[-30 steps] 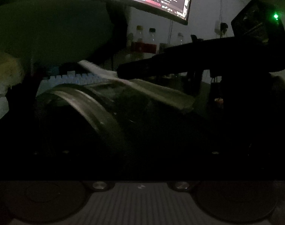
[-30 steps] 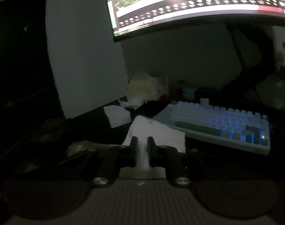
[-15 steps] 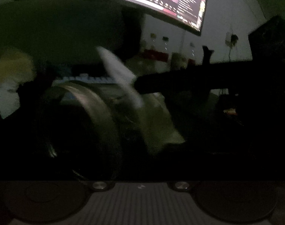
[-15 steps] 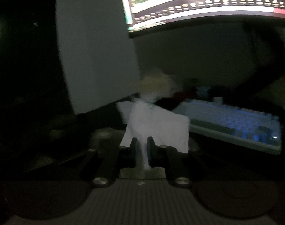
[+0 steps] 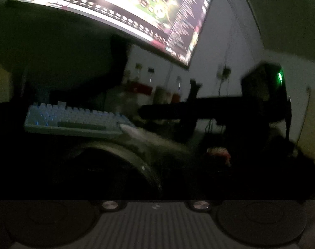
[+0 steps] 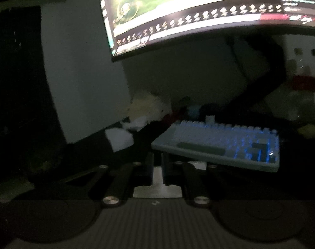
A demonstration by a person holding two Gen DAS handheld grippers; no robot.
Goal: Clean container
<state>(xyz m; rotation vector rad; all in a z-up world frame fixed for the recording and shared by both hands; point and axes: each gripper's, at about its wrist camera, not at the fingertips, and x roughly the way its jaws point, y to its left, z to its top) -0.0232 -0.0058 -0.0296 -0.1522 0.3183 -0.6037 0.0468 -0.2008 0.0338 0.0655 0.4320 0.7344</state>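
Left wrist view: the container (image 5: 124,155) is seen close in front of the camera, lying on its side above the dark desk (image 5: 53,145), with its round pale rim turned toward the lens and a clear wall running away to the right. The wall is judged to be thin glass or hard plastic: light, stiff, smooth and likely slippery, and breakable if squeezed or dropped. A hold across the thick rim or around the body near it is advised, with moderate force. The fingers of the left tool are lost in shadow, so it cannot be told whether it is clenched on the container. The right tool (image 5: 145,112) is seen as a dark bar reaching in from the right, just above the container; a pale wipe (image 5: 132,129) shows blurred at the container's upper edge. A lit keyboard (image 5: 74,120) and monitor (image 5: 136,12) stand behind

Right wrist view: the right tool (image 6: 157,161) is clenched to a narrow gap, with a pale strip seen in it, judged to be the wipe (image 6: 157,176). The container is not seen here. The keyboard (image 6: 219,143) lies ahead to the right
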